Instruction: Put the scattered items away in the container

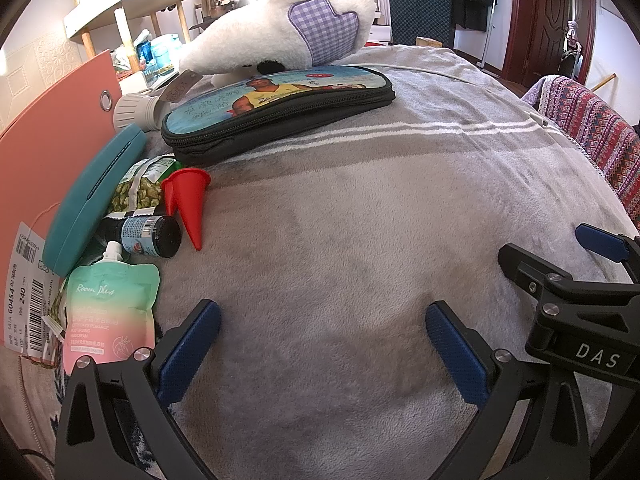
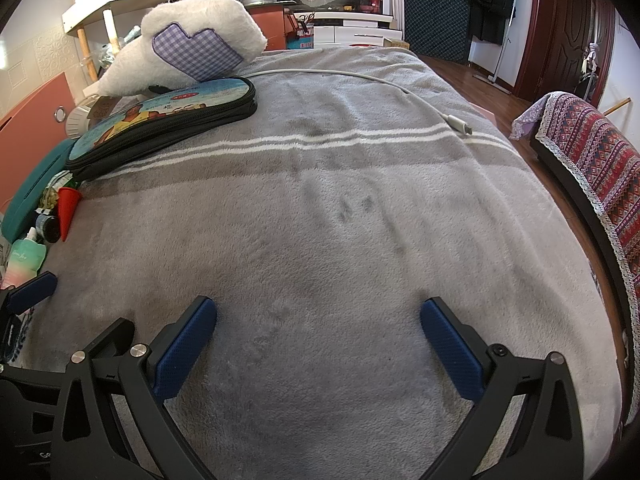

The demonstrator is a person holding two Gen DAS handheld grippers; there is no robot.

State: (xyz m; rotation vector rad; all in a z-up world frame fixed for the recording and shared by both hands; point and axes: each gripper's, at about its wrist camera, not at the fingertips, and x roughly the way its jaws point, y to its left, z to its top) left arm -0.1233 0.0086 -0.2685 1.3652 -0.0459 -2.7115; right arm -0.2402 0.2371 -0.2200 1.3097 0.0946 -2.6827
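Left gripper [image 1: 320, 344]: jaws spread wide, holding nothing, low over the grey blanket [image 1: 360, 220].
Right gripper [image 2: 318, 344]: jaws likewise released, empty, above bare blanket just beside the left one.
Scattered items: red cone [image 1: 190, 200], dark bottle [image 1: 150, 235], green-pink pouch [image 1: 110, 312], snack packet [image 1: 140, 186] and teal case [image 1: 94, 200] huddle at the blanket's left edge (touching or overlapping).
Pencil case [image 1: 276, 108]: beyond them, under the white plush [image 1: 288, 28].
Coral box [image 1: 44, 128]: upright, left of the cluster.
Cable [image 2: 400, 88]: far right.
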